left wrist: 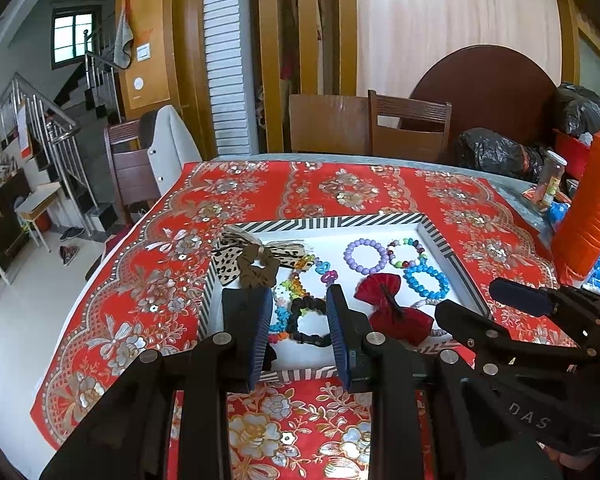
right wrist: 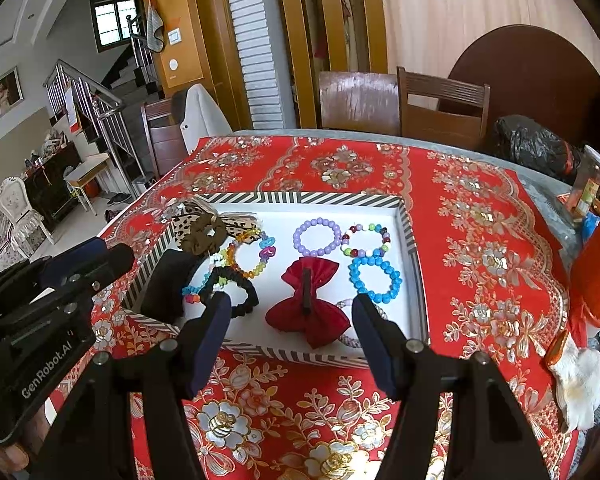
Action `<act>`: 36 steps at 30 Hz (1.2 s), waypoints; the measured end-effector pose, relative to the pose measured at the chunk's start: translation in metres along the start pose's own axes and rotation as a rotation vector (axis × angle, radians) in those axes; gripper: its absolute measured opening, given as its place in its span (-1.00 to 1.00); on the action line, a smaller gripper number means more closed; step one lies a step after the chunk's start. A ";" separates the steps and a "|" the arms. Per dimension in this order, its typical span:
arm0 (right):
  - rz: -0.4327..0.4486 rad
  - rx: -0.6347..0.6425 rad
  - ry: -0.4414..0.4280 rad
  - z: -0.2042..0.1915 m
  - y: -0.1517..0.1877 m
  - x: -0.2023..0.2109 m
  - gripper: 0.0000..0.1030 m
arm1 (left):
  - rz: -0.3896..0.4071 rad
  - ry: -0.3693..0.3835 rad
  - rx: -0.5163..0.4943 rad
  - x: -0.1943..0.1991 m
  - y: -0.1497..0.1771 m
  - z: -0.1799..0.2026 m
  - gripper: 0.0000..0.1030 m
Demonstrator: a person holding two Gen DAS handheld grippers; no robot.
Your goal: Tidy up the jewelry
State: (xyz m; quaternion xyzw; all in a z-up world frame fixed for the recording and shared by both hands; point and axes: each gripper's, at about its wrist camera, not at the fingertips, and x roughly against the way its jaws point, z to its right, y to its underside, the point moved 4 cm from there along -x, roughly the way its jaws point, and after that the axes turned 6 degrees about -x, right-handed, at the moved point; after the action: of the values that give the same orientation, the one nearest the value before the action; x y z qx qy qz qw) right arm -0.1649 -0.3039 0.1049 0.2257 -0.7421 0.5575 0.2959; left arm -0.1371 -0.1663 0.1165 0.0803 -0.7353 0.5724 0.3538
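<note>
Jewelry all sits inside the shallow white tray with the black-and-white striped rim [right wrist: 300, 198], which lies on the red floral tablecloth [right wrist: 480, 240] just ahead of both grippers. Left gripper [left wrist: 300, 320] hovers over the tray's near-left part, jaws apart and empty; the black fabric scrunchie [left wrist: 310, 322] and the multicoloured bead strand [left wrist: 279, 314] lie in the gap below, untouched as far as I can tell. Right gripper [right wrist: 292, 320] hangs at the near rim with jaws wider apart, nothing between the pads; the red satin bow [right wrist: 306, 304] shows between its fingers, beyond the tips.

Layout reads as partly sorted: beyond the right gripper the lilac bead bracelet [right wrist: 317, 237], mixed-colour bead bracelet [right wrist: 366, 240] and bright blue bead bracelet [right wrist: 375, 280] lie flat, side by side, each open as a ring, so probably placed on purpose. Ahead of the left gripper it's a heap: leopard-print bow [left wrist: 236, 256], brown scrunchie [left wrist: 256, 266], amber and rainbow bead bracelet [right wrist: 248, 256], all overlapping. My guess: that pile is the remaining work.

Clearance: the rim is low, so a shallow reach should pass over it, but the two grippers hang close side by side. Bare tray floor lies between the heap and the lilac ring. A pale beaded piece [right wrist: 346, 304] is half hidden under the red bow, just inside the right finger; easy to snag.
</note>
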 end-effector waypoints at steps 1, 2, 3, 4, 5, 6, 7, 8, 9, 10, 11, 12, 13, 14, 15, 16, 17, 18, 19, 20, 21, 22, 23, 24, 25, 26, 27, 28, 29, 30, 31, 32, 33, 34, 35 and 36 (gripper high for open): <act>0.001 -0.003 0.001 0.000 0.000 0.000 0.28 | 0.002 0.001 -0.005 0.000 0.000 0.001 -0.48; -0.002 -0.005 0.002 0.001 0.000 -0.001 0.28 | 0.004 0.002 -0.010 0.000 0.001 0.001 -0.48; -0.005 -0.009 0.001 0.002 0.001 -0.002 0.28 | 0.009 0.004 -0.015 0.000 0.001 0.002 -0.48; -0.006 -0.013 0.001 0.002 0.002 -0.002 0.28 | 0.011 0.006 -0.016 0.000 0.001 0.003 -0.48; -0.007 -0.016 0.001 0.004 0.003 -0.002 0.28 | 0.012 0.009 -0.013 0.000 0.001 0.003 -0.48; -0.008 -0.018 0.001 0.005 0.003 -0.002 0.28 | 0.010 0.011 -0.011 0.000 0.001 0.002 -0.48; -0.009 -0.019 0.001 0.006 0.003 -0.003 0.28 | 0.007 0.014 -0.007 -0.001 0.001 0.002 -0.48; -0.007 -0.019 0.000 0.007 0.003 -0.002 0.28 | 0.007 0.013 -0.005 -0.001 0.001 0.002 -0.48; -0.005 -0.018 0.000 0.008 0.003 -0.002 0.28 | 0.008 0.010 -0.005 -0.001 0.001 0.001 -0.48; -0.004 -0.017 0.003 0.009 0.003 -0.002 0.28 | 0.005 0.005 -0.004 -0.002 0.001 0.001 -0.48; -0.004 -0.019 0.005 0.011 0.002 -0.001 0.28 | 0.000 0.002 0.002 -0.003 0.001 -0.001 -0.48; -0.002 -0.023 0.007 0.014 0.001 -0.001 0.28 | -0.003 0.001 0.008 -0.004 0.001 -0.002 -0.48; 0.001 -0.029 0.011 0.017 0.000 0.000 0.28 | -0.009 -0.003 0.018 -0.005 0.001 -0.005 -0.48; 0.003 -0.032 0.015 0.020 -0.001 0.000 0.29 | -0.013 -0.006 0.024 -0.006 0.002 -0.007 -0.48; 0.005 -0.038 0.024 0.025 -0.002 0.001 0.29 | -0.018 -0.008 0.035 -0.008 0.003 -0.010 -0.48; 0.006 -0.043 0.030 0.030 -0.003 0.000 0.29 | -0.022 -0.010 0.042 -0.009 0.004 -0.012 -0.48; 0.008 -0.048 0.037 0.035 -0.004 0.001 0.31 | -0.030 -0.012 0.049 -0.011 0.005 -0.015 -0.48; 0.010 -0.053 0.047 0.041 -0.005 0.001 0.32 | -0.033 -0.013 0.053 -0.012 0.006 -0.017 -0.48; 0.010 -0.057 0.058 0.046 -0.006 0.001 0.33 | -0.038 -0.016 0.057 -0.013 0.007 -0.020 -0.48; 0.011 -0.061 0.069 0.053 -0.006 0.002 0.33 | -0.041 -0.020 0.061 -0.015 0.008 -0.022 -0.48; 0.011 -0.067 0.080 0.059 -0.006 0.002 0.33 | -0.043 -0.023 0.062 -0.016 0.009 -0.024 -0.48; 0.011 -0.076 0.094 0.067 -0.007 0.003 0.33 | -0.045 -0.026 0.064 -0.017 0.010 -0.026 -0.48; 0.010 -0.087 0.100 0.073 -0.007 0.003 0.33 | -0.047 -0.028 0.066 -0.017 0.010 -0.027 -0.48; 0.010 -0.097 0.103 0.078 -0.007 0.003 0.33 | -0.050 -0.029 0.070 -0.018 0.011 -0.029 -0.48; 0.008 -0.103 0.106 0.085 -0.007 0.003 0.34 | -0.051 -0.030 0.070 -0.019 0.011 -0.030 -0.48; 0.006 -0.101 0.114 0.089 -0.007 0.002 0.34 | -0.050 -0.034 0.069 -0.019 0.011 -0.031 -0.48; 0.005 -0.095 0.135 0.095 -0.006 0.001 0.34 | -0.048 -0.041 0.066 -0.019 0.012 -0.033 -0.48; -0.001 -0.096 0.160 0.103 -0.005 -0.001 0.34 | -0.047 -0.049 0.066 -0.020 0.012 -0.035 -0.48; -0.005 -0.102 0.170 0.108 -0.004 -0.002 0.34 | -0.047 -0.053 0.069 -0.020 0.013 -0.038 -0.48; -0.012 -0.112 0.176 0.115 -0.003 -0.003 0.34 | -0.047 -0.056 0.072 -0.021 0.013 -0.040 -0.48; -0.017 -0.123 0.183 0.121 -0.001 -0.004 0.34 | -0.049 -0.060 0.076 -0.022 0.014 -0.043 -0.48; -0.022 -0.133 0.191 0.126 0.000 -0.004 0.34 | -0.051 -0.061 0.079 -0.022 0.014 -0.044 -0.48; -0.024 -0.141 0.195 0.130 0.001 -0.004 0.34 | -0.053 -0.061 0.080 -0.023 0.014 -0.045 -0.48; -0.023 -0.148 0.194 0.134 0.003 -0.004 0.34 | -0.054 -0.063 0.080 -0.023 0.014 -0.046 -0.48; -0.023 -0.152 0.194 0.135 0.003 -0.004 0.34 | -0.052 -0.065 0.078 -0.022 0.014 -0.047 -0.48; -0.024 -0.157 0.195 0.137 0.004 -0.004 0.34 | -0.051 -0.067 0.075 -0.022 0.014 -0.047 -0.48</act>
State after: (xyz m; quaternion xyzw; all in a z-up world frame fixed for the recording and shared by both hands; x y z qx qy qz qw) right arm -0.1903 -0.4343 0.0718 0.1552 -0.7484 0.5136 0.3900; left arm -0.1080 -0.1263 0.0964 0.1315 -0.7225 0.5874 0.3400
